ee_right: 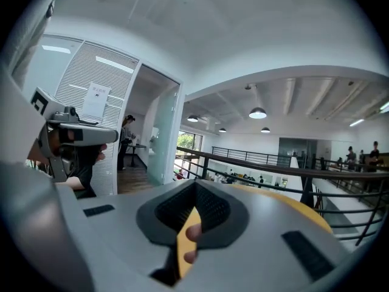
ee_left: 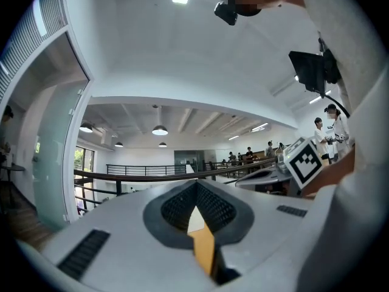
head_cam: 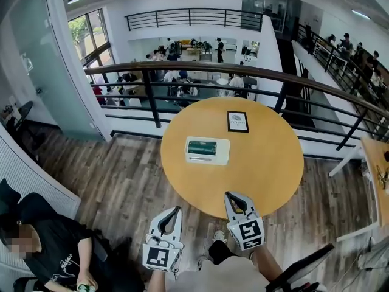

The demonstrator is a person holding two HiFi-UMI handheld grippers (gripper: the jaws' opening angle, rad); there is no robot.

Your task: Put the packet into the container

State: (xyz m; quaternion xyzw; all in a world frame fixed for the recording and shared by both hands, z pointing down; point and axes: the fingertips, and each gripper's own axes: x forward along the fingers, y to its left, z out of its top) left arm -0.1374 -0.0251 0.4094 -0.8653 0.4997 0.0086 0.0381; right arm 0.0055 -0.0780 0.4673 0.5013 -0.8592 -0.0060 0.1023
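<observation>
while i look down from the head view, the biggest thing is the wooden floor [head_cam: 115,181], and on it stands a round yellow table [head_cam: 261,163] close to a dark railing [head_cam: 182,72]. beyond the railing a lower hall with many people shows, too small to tell more. at the lower left a person in a black shirt [head_cam: 51,245] sits near the white wall.

both grippers hang at the near side of the table, side by side and apart from each other. the left gripper [head_cam: 177,210] is over the floor, just outside the table edge. in its own view the two jaws are pressed together and nothing is between them. the right gripper [head_cam: 230,195] reaches with its tip just over the near rim of the table. its jaws are also pressed together and hold nothing.

the white container [head_cam: 220,157] rests on the table, a little left of the middle and well apart from both grippers. the green packet [head_cam: 202,147] lies inside it, flat, as far as i can tell. behind it, nearer the railing, a small dark framed card [head_cam: 237,121] lies on the table top.
</observation>
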